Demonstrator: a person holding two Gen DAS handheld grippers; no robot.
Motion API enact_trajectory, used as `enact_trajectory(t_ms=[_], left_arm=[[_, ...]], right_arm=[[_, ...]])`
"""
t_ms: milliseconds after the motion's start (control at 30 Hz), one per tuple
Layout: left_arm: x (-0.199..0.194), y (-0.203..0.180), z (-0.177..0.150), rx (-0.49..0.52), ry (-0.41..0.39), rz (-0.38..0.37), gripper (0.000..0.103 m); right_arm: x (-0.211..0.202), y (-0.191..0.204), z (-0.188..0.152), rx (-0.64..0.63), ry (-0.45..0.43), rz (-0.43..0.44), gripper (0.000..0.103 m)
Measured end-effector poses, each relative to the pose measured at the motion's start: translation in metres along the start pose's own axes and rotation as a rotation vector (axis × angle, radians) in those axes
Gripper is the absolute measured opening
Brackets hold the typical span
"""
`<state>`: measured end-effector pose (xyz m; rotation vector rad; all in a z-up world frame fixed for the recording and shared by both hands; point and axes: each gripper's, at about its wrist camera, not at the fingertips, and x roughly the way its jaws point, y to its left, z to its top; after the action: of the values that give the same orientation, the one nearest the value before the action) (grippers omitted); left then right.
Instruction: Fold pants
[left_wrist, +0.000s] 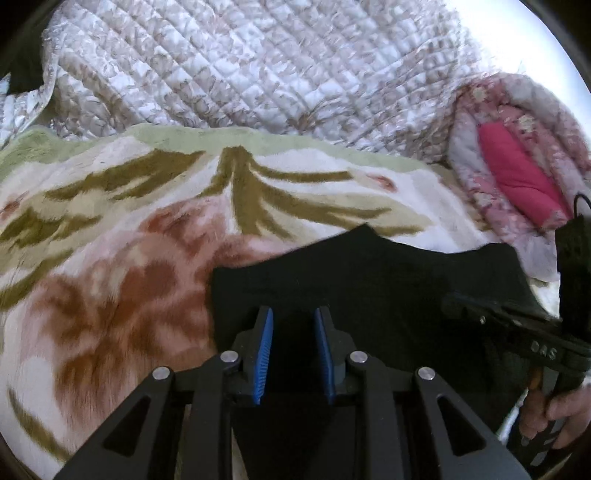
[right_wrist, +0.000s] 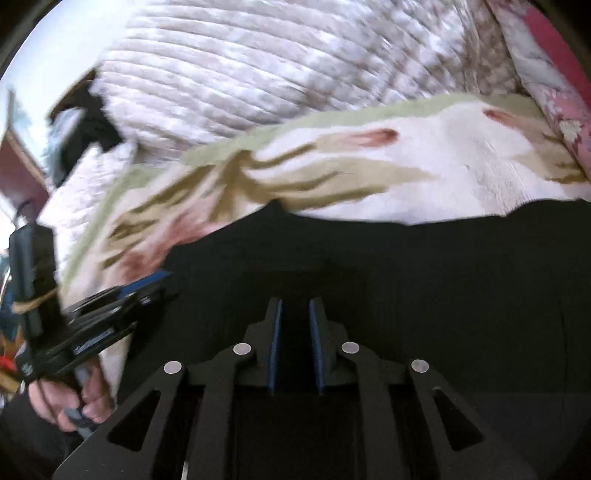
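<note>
The black pants (left_wrist: 369, 273) lie on a floral blanket (left_wrist: 110, 258); they fill the lower half of the right wrist view (right_wrist: 424, 277). My left gripper (left_wrist: 293, 314) hovers over the pants' left edge, its blue-padded jaws a little apart, nothing visibly between them. My right gripper (right_wrist: 295, 304) is over the pants too, jaws a small gap apart, no cloth seen between them. The right gripper's body shows at the right of the left wrist view (left_wrist: 517, 332), and the left gripper shows at the left of the right wrist view (right_wrist: 122, 295).
A white quilted cover (left_wrist: 258, 66) is bunched behind the blanket. A pink floral quilt with a magenta cushion (left_wrist: 517, 177) lies at the right. A hand (left_wrist: 554, 410) grips the right handle.
</note>
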<state>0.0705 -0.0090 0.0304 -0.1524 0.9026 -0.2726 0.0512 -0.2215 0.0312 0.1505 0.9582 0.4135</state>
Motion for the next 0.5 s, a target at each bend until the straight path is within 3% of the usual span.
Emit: enact_trajectory(t_ms=[100, 167, 233, 500], left_arm=[[-0.023, -0.012, -0.024, 0.006, -0.021, -0.052, 0.026], [-0.024, -0.020, -0.042, 0.017, 0.010, -0.067, 0.028], [-0.029, -0.026, -0.059, 0.037, -0.009, -0.048, 0.028], [-0.056, -0.035, -0.087, 0.022, -0.006, -0.038, 0.030]], right_arm=[[0.000, 0.015, -0.035, -0.070, 0.036, -0.002, 0.026], [-0.009, 0.017, -0.050, -0.105, -0.019, -0.030, 0.026], [-0.017, 0.020, -0.052, -0.112, 0.003, -0.080, 0.026], [-0.037, 0.017, -0.080, -0.074, 0.016, -0.091, 0.026]])
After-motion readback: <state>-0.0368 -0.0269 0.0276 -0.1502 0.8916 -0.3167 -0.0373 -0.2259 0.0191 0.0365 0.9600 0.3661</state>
